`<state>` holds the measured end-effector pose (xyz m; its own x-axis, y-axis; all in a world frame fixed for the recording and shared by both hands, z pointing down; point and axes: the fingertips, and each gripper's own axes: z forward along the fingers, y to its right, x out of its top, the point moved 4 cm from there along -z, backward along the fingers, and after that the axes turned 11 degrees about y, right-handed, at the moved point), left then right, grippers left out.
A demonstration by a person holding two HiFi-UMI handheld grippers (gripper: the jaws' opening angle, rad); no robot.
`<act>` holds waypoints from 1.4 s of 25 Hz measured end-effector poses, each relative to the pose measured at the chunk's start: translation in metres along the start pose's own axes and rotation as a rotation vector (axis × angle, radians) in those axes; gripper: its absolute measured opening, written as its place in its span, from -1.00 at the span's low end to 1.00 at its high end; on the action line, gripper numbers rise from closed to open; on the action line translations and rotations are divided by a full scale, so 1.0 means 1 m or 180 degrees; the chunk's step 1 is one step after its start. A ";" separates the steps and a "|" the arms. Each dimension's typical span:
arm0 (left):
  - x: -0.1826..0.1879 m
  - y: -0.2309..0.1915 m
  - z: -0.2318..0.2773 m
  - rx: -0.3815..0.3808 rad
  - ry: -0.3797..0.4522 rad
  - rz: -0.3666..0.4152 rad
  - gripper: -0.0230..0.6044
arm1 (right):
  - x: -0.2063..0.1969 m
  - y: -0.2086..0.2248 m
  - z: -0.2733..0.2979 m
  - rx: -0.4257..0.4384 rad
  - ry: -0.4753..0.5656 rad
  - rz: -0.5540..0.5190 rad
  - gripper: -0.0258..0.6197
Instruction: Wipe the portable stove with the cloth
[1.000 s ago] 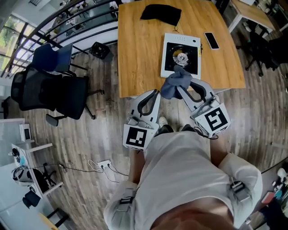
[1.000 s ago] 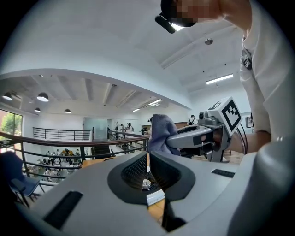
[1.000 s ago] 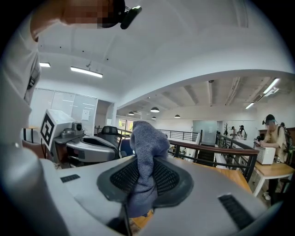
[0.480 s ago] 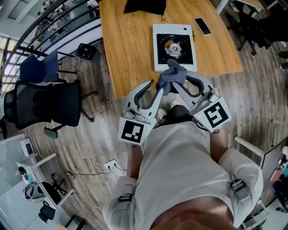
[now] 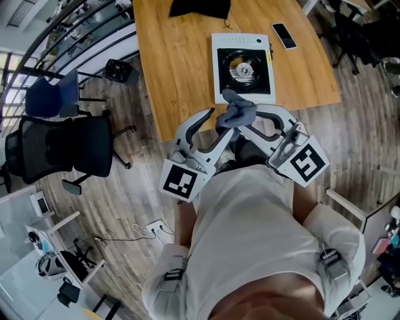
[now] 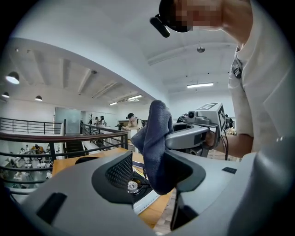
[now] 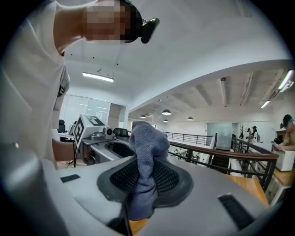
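My right gripper is clenched on the grey-blue cloth, which is pinched between its mesh pads with a tuft standing above and a tail hanging below. My left gripper has just been opening. The cloth hangs between its jaws, close against the right one, with a clear gap to the left pad, so it has let go. The cloth is up in the air over the near edge of the wooden table, just on the near side of the portable stove. A phone lies to the right beyond the stove, and a dark bundle sits at the far edge.
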<state>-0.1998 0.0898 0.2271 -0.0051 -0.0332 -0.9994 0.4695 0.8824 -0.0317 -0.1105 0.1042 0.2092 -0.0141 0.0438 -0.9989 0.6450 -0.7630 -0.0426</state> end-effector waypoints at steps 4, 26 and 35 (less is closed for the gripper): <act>0.001 -0.016 0.016 -0.0091 -0.0004 -0.0048 -0.17 | -0.002 0.019 0.008 0.0302 0.0026 0.0025 -0.63; 0.000 -0.042 0.114 -0.0921 -0.0093 0.0291 -0.60 | -0.012 0.122 0.023 0.1584 0.0009 -0.0148 -0.63; -0.014 -0.067 0.121 -0.0933 -0.0067 0.0194 -0.74 | -0.028 0.142 0.037 0.1371 -0.0050 -0.0073 -0.56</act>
<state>-0.1239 -0.0254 0.2443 0.0350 0.0170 -0.9992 0.1934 0.9808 0.0234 -0.0466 -0.0294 0.2301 -0.0384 0.0568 -0.9976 0.2665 -0.9616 -0.0650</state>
